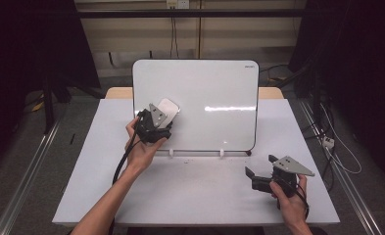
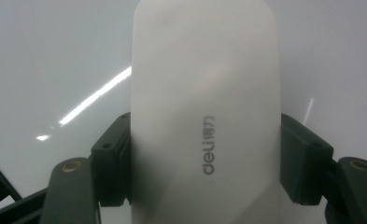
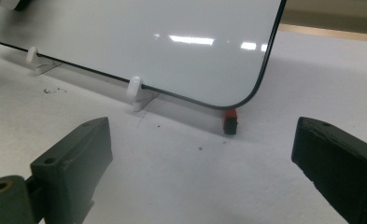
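Note:
A whiteboard [image 1: 214, 88] stands tilted on the white table [image 1: 195, 191], held by two white clips [image 3: 134, 88]. My left gripper [image 1: 161, 117] is shut on a white eraser [image 1: 168, 107] and holds it against the board's left part. In the left gripper view the eraser [image 2: 204, 116], marked "deli", sits between both black jaws with the board's surface [image 2: 55, 56] behind it. My right gripper [image 1: 258, 171] hovers open over the table at the front right, nothing between its jaws. Its own view looks at the board's lower corner [image 3: 246, 100].
A small red and black object [image 3: 229, 122] lies on the table by the board's lower right corner. Dark specks [image 3: 50, 91] dot the table in front of the board. Cables [image 1: 337, 147] run on the floor right of the table.

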The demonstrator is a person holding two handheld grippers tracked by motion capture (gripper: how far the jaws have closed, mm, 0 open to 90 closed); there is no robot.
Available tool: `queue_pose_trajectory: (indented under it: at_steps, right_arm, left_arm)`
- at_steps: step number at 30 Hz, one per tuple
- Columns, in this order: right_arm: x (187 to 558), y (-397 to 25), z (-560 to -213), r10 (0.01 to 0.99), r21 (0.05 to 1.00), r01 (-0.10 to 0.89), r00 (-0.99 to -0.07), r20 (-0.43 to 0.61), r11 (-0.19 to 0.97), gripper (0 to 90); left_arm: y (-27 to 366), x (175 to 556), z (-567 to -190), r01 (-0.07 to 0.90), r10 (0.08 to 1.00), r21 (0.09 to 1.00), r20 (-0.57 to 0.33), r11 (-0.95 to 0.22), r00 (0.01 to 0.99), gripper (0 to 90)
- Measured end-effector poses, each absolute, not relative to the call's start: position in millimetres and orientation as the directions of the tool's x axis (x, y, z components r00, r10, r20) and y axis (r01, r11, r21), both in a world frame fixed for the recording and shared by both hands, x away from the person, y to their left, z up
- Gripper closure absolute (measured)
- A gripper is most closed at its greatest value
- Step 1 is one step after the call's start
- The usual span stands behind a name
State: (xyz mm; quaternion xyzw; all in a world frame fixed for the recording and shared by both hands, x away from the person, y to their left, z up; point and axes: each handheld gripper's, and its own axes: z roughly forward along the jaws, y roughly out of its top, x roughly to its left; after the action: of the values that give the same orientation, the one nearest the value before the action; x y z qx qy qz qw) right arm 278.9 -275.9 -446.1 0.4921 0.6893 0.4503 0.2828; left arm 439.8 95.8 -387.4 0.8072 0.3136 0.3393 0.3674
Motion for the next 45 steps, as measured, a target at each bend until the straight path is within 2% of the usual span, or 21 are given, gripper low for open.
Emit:
queue_pose_trajectory:
  at_steps: [8,13,22,45]
  right_arm:
    - [281,-276,-447,0.933,0.898,0.426,-0.355,0.053,0.111,5.4]
    - [280,-276,-446,0.933,0.899,0.424,-0.357,0.052,0.112,5.3]
    - [281,-276,-447,0.93,0.899,0.422,-0.363,0.052,0.114,5.3]
    - [285,-271,-448,0.931,0.895,0.43,-0.36,0.053,0.116,5.3]
  left_arm:
    - [102,440,-385,0.267,0.759,0.815,0.288,-0.515,0.585,31.2]
    - [101,431,-375,0.229,0.756,0.843,0.277,-0.488,0.593,31.1]
    - [107,422,-366,0.226,0.751,0.846,0.268,-0.483,0.603,31.2]
    - [144,403,-367,0.263,0.773,0.844,0.244,-0.467,0.585,31.1]
